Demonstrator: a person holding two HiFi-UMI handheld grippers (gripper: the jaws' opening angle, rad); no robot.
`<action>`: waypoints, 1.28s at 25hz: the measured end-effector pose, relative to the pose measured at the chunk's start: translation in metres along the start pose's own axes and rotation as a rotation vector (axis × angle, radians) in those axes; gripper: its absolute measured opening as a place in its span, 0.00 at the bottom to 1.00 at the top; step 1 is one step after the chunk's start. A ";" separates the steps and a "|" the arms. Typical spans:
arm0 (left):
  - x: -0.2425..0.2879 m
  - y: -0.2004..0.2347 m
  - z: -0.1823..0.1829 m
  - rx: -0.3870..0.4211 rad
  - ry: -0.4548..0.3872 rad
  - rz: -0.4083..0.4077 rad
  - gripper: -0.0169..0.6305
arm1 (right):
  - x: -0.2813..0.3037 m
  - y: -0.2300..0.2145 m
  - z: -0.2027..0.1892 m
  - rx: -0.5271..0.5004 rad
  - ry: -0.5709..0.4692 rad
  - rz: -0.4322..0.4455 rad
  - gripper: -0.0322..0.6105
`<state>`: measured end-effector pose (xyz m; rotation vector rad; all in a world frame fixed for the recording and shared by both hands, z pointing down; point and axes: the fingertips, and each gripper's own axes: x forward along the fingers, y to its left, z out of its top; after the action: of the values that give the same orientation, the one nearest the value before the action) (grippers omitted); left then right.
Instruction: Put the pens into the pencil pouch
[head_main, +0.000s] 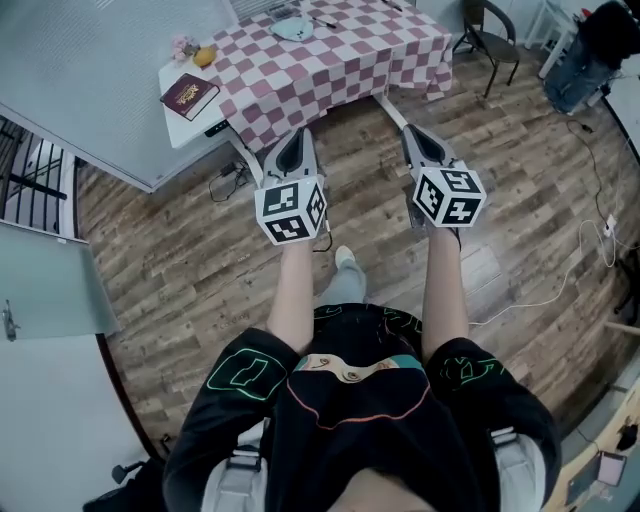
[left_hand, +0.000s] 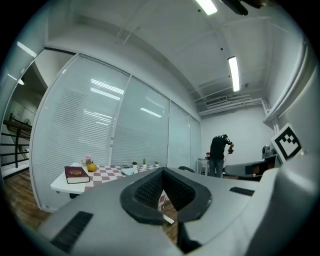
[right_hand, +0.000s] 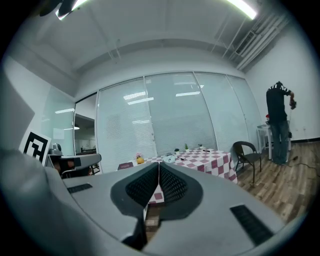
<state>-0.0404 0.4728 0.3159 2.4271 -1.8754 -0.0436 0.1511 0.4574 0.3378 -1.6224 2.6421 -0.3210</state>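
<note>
Floor (head_main: 170, 270) separates left gripper (head_main: 296, 134), right gripper (head_main: 416, 131) from table (head_main: 330, 62)

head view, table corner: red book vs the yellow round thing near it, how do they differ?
The book is dark red, flat and rectangular; the yellow thing is rounded and clearly smaller. The book lies nearest the corner, on bare white top; the yellow thing sits further in, right beside the pink flowers. Shared: both rest at the same end of the table, and nothing is touching either.
</note>
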 end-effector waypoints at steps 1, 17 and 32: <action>0.009 0.006 -0.009 -0.008 0.020 0.004 0.02 | 0.012 -0.003 -0.009 0.010 0.021 0.002 0.06; 0.166 0.170 -0.049 -0.202 0.070 0.139 0.02 | 0.248 0.013 -0.025 -0.101 0.213 0.140 0.06; 0.277 0.210 -0.031 -0.219 0.036 0.076 0.02 | 0.347 -0.027 0.006 -0.123 0.193 0.092 0.06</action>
<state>-0.1713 0.1533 0.3686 2.1973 -1.8392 -0.1892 0.0166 0.1381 0.3669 -1.5705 2.9237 -0.3338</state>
